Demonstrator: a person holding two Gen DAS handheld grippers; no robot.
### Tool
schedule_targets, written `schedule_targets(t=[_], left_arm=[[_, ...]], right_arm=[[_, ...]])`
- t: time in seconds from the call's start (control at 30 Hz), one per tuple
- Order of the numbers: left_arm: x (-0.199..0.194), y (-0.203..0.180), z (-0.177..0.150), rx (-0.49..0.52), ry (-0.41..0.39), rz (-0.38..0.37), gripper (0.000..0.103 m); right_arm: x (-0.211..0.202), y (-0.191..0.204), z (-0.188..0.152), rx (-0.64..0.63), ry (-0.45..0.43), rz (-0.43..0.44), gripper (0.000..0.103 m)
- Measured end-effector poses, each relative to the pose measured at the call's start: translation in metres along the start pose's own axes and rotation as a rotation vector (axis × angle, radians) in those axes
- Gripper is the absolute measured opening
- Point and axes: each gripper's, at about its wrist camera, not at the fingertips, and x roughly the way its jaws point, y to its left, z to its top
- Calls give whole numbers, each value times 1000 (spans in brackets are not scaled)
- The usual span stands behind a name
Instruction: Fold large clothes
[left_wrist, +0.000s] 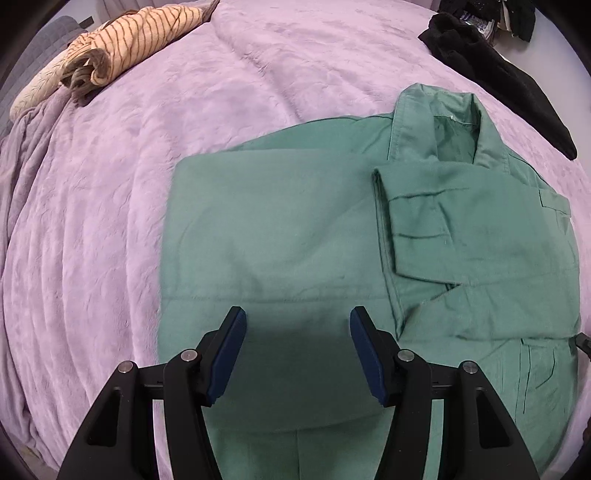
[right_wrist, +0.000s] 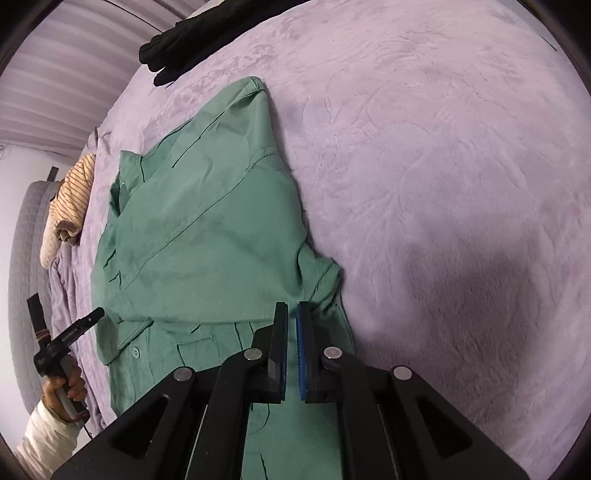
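Left wrist view, far left: striped beige garment (left_wrist: 129, 40) lies bunched at the edge of the lilac plush blanket (left_wrist: 110, 206), well apart from the work piece.

Centre: green shirt (left_wrist: 295, 229) lies flat on the blanket, partly folded. A smooth folded panel faces up on its left half; the collar (left_wrist: 439, 107) sits at the upper right, with a folded-in sleeve (left_wrist: 417, 221) laid across the body just below it.

Left gripper (left_wrist: 297, 321) hovers above the near part of the shirt, pointing steeply down. Jaws stand apart, released, nothing between the blue pads (left_wrist: 231, 354); its shadow falls on the fabric.

Far right, top: black garment (left_wrist: 498, 81) stretches along the blanket's edge, near the collar but not touching it.

Right wrist view, left edge: a hand (right_wrist: 64, 387) in a pale sleeve (right_wrist: 44, 439) holds the other gripper's handle beside the shirt.

Centre: right gripper (right_wrist: 291, 314) sits over the shirt's hem edge, near a buttoned pocket (right_wrist: 162, 347). Pads nearly together with a thin gap; jaws are opening slightly, no cloth visible between them.

Right: bare blanket, with a dark shadow patch.
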Motion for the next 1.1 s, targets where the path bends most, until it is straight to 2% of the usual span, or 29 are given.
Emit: schedule_targets(t=[0.13,0.17,0.2,0.27,0.33,0.37,0.43,0.47,0.5,0.67,0.9,1.0,1.1], left_arm=[[-9,2,-24,-34,33,-1,62],[-10,1,-28,-40,37,4,78],[-15,1,-34,-51,26,13,92],[-24,-1,-41,-56,-5,18,95],[-31,-1,-49,-61,-9,15,95],[-35,1,-54,-64,-5,16,100],[-42,3,-63,-65,-1,19,103],[-45,5,-67,-66,0,20,103],[-48,6,-72,-70,-1,20,103],[-54,18,-101,-119,51,18,103],[-61,41,-163,-213,130,101,103],[-64,54,-186,-225,161,114,103],[-63,70,-210,-236,194,89,103]], right_arm=[[-2,8,-12,20,22,7,17],[-3,10,-15,23,27,9,25],[-3,14,-18,22,30,9,38],[-5,21,-23,12,34,9,49],[-8,28,-27,-2,41,13,49],[-10,30,-29,-7,46,17,51],[-14,34,-34,-23,53,25,65],[-16,35,-35,-33,52,33,79],[-19,36,-37,-42,48,45,83],[-24,33,-46,-61,82,68,83],[-22,17,-70,-63,170,67,84],[-29,8,-82,-52,174,66,84],[-39,-3,-95,-31,162,55,84]])
